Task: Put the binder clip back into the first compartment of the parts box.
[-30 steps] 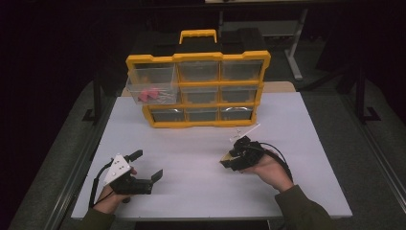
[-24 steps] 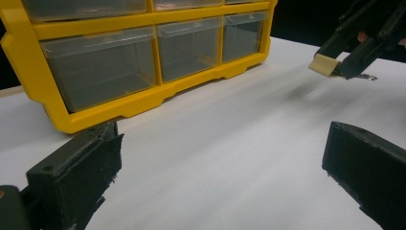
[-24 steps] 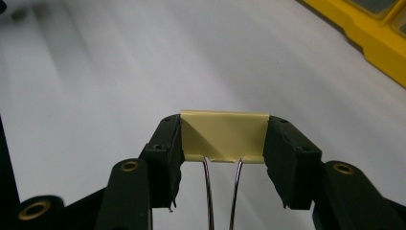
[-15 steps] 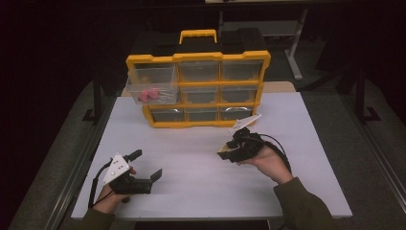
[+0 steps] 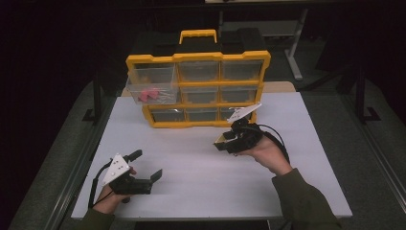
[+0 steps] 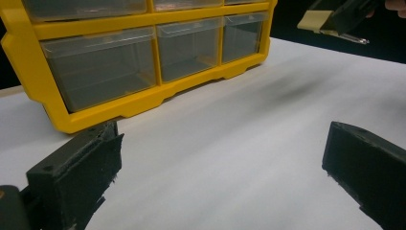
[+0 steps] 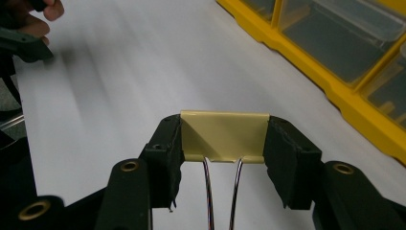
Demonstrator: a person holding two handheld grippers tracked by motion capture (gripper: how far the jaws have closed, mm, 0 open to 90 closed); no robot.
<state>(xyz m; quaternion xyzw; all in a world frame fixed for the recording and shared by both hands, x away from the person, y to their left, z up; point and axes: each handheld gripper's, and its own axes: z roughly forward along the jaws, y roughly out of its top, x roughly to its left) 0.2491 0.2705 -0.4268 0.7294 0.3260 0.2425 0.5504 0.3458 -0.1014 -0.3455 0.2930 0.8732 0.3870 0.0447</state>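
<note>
- carrying step, by the look of it: right tool [image 5: 221,142] clamped on a pale yellow binder clip [image 7: 224,135], held clear above the white desk [image 5: 201,187].
- in the right gripper view, clip body pinched between both black pads, the two wire handles pointing back toward the camera.
- in the high view, clip and right tool just in front of the yellow drawer organizer [image 5: 197,57], near its lower right corner, not touching it.
- in the left gripper view, same clip visible far off at top right [image 6: 313,21], above the desk.
- left tool [image 5: 146,166] wide open, nothing between the jaws, resting low on the desk at the near left, well apart from the organizer.
- one drawer [image 5: 149,86] at the organizer's upper left pulled out, with a small pink object [image 5: 147,95] inside; other drawers pushed in.
- which drawer is meant for the clip: cannot tell from these views.
- likely next move: bring the clip over a drawer, then let go. calls for an open drawer first; the pulled-out one sits across the cabinet from the right tool.
- if a lower drawer is the goal, a pull from the free left tool seems needed, since the right is occupied.
- possible risk: springy clip twisting in the grip on release.
</note>
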